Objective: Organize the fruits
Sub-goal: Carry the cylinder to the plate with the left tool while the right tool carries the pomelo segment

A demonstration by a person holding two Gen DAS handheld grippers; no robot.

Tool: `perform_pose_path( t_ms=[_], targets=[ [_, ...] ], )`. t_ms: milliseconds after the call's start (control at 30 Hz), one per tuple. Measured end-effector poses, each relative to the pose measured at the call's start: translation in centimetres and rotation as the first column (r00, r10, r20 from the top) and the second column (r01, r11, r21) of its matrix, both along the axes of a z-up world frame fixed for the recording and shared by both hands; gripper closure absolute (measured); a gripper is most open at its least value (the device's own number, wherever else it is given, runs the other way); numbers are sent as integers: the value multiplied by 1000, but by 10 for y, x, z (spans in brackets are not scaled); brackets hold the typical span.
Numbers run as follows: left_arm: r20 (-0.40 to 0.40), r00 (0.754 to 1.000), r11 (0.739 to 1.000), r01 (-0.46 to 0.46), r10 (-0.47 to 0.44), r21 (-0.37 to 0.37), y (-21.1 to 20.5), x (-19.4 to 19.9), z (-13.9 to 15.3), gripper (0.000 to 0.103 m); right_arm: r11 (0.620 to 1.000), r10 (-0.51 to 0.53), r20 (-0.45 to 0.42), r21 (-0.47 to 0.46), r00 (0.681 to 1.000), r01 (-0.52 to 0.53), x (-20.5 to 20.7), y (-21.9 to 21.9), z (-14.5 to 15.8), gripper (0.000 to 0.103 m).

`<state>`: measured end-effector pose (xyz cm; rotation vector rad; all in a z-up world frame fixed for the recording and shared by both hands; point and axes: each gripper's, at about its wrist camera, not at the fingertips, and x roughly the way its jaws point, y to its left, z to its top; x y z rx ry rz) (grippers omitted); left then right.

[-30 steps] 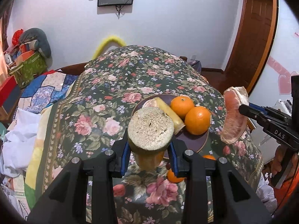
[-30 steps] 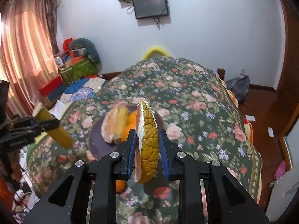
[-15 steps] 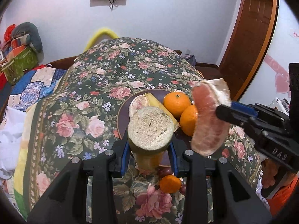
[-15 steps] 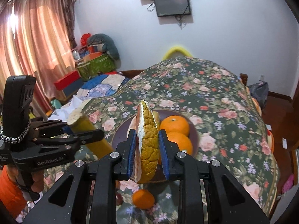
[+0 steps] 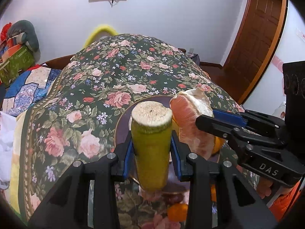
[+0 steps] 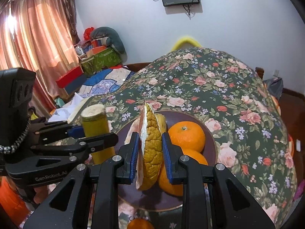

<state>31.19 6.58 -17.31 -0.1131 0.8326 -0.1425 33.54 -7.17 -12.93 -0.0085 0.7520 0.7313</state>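
Note:
My left gripper point(image 5: 152, 150) is shut on a yellow-green cut stalk piece point(image 5: 151, 145), held upright over the near left rim of the dark purple plate point(image 5: 122, 122). My right gripper point(image 6: 149, 148) is shut on a pink pomelo wedge point(image 6: 151, 152) with thick yellow rind, held on edge above the plate point(image 6: 209, 133). From the left wrist view the wedge point(image 5: 190, 118) hangs just right of the stalk. Two oranges point(image 6: 186, 135) lie on the plate's right side, with a pomelo piece and a yellow piece partly hidden behind the wedge.
A floral cloth point(image 5: 114, 80) covers the table. A small orange point(image 6: 140, 224) lies on the cloth near the plate's front edge, with dark small fruit point(image 5: 171, 196) beside it. Bedding and boxes point(image 6: 99, 57) sit to the left; a wooden door point(image 5: 255, 38) stands right.
Both grippers have come forward and lower over the plate, and toward each other. The wedge now hangs right beside the stalk, hiding the oranges in the left wrist view. Both grips are unchanged.

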Motion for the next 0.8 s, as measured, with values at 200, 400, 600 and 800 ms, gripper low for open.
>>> perform_pose_path(
  t_ms=[200,400,600,800],
  targets=[
    [-19,1000,1000,-23,23,-14,2,16,-9,68,1000,1,-7,-22,1000,-1,5,6,-4,80],
    [-30,999,1000,-28,28,2,3,19,-14,68,999,-22,15,-44,1000,22,7,3,-3,80],
    [-39,999,999,-34,34,-6,6,14,-14,67,997,-38,25,-60,999,40,5,-1,1,77],
    [-33,998,999,-43,44,6,7,-1,-4,67,996,-42,47,-80,998,46,-9,-8,7,66]
  ],
)
